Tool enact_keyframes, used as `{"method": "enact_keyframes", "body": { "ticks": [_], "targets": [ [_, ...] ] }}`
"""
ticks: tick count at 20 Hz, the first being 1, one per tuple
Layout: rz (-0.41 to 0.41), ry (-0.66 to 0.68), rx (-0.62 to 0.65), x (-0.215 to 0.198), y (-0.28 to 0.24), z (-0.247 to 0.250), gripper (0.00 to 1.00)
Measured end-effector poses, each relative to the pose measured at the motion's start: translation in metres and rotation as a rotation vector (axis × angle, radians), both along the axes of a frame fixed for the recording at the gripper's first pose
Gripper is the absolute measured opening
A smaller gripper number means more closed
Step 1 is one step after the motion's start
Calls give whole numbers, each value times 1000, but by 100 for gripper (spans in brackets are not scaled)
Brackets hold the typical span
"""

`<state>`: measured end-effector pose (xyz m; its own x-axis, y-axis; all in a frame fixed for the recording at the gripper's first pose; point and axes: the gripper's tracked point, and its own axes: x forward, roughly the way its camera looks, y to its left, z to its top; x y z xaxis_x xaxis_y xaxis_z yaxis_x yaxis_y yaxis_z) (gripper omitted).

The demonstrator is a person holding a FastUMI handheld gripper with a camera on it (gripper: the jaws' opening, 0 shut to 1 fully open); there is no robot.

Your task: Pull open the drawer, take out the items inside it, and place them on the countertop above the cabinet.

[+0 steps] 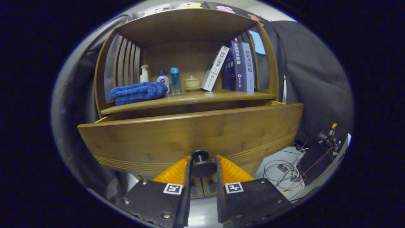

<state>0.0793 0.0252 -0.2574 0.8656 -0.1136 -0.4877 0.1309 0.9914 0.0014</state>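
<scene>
Wooden cabinet [190, 47] dominates ahead, open shelf niche up top with slatted sides; below it the drawer [190, 133] is pulled partway out, its wide wood front facing the camera, grooved lines along its lower edge, top edge standing forward of the countertop [190, 98]; drawer interior hidden from this angle, contents cannot tell; gripper [203, 166] held level and low, pointing straight at the drawer front, orange-backed fingers [175, 172] narrowed around the dark round knob [203, 164] at the front's lower centre, both sitting against its disc; on the countertop: folded blue towel [137, 92] at left, three books [235, 66] leaning at right, between them a white pump bottle [144, 74], a white-and-blue bottle [163, 80], a slim blue bottle [174, 80], a small lidded cream jar [192, 83]; cables [289, 172] on the floor, lower right.
</scene>
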Motion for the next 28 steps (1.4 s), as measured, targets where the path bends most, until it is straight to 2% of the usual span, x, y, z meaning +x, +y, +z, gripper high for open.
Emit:
{"method": "enact_keyframes", "body": {
  "ticks": [5,6,7,8,14,16,18,21,24,28],
  "targets": [
    [-52,24,-19,-44,-9,2,35],
    [-61,32,-11,-41,-10,-2,35],
    [-69,28,-3,-53,-9,3,29],
    [-71,25,-4,-53,-8,3,24],
    [-54,37,-16,-54,-6,3,24],
    [-30,-5,36,-54,5,15,38],
    [3,-135,98,-48,13,46,51],
    [-13,-229,53,-33,8,103,72],
    [-8,-263,17,-3,11,137,72],
    [-34,-200,-11,45,11,146,72]
  ]
}}
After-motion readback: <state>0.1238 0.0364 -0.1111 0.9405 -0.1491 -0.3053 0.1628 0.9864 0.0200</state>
